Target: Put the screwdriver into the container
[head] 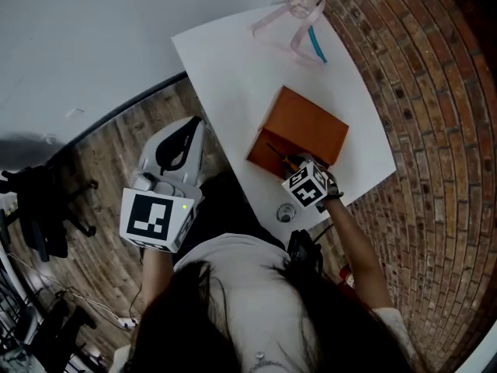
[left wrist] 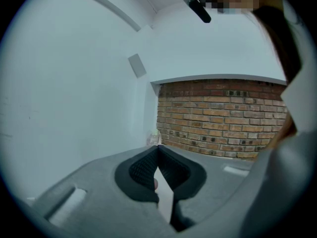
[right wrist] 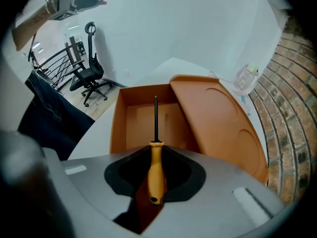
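- The screwdriver (right wrist: 156, 168), with a yellow-orange plastic handle and a thin dark metal shaft, sits at the lower centre of the right gripper view.
- The right gripper (right wrist: 156, 152) clamps its handle between partly spread jaws.
- The shaft points up-frame over the open orange box-shaped container (right wrist: 118, 128), whose lid leans right.
- The container stands on a white table (head: 233, 61).
- The left gripper (left wrist: 158, 150) is empty, its jaw tips touching.
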A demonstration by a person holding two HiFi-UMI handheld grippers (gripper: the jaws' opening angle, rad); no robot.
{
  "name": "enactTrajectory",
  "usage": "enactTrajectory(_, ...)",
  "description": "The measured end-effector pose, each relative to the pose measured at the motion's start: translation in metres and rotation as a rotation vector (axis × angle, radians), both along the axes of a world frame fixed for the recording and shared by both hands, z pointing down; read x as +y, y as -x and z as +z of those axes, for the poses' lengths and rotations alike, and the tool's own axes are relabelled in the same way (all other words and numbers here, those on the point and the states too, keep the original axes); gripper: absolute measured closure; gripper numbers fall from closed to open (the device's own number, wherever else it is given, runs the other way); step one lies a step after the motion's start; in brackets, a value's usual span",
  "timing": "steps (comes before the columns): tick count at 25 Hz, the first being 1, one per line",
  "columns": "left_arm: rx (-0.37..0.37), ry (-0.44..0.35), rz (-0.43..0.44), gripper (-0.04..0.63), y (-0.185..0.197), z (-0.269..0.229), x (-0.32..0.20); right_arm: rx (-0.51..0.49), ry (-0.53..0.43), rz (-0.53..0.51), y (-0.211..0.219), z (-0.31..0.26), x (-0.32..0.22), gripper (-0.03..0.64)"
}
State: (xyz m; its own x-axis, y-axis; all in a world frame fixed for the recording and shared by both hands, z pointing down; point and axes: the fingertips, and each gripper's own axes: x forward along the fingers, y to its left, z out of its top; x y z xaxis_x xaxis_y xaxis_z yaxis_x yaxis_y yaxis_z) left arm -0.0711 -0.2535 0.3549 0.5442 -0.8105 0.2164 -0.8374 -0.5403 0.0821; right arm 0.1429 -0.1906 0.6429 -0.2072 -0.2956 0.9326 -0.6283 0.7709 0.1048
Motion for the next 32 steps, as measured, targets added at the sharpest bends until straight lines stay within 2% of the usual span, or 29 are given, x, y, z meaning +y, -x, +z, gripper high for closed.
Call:
enactTrajectory(15,0.000,0.008,-0.023,0.595,0.001,-0.002,0.003,0.008,0.025,0.008,0.003,0.008,-0.002,0.536)
enactTrajectory(32,-0.026,0.003,0.045,0.595,-0.012,0.001,-0.001,0.031,0.025,0.011,0.005,0.013,-0.003,0.534)
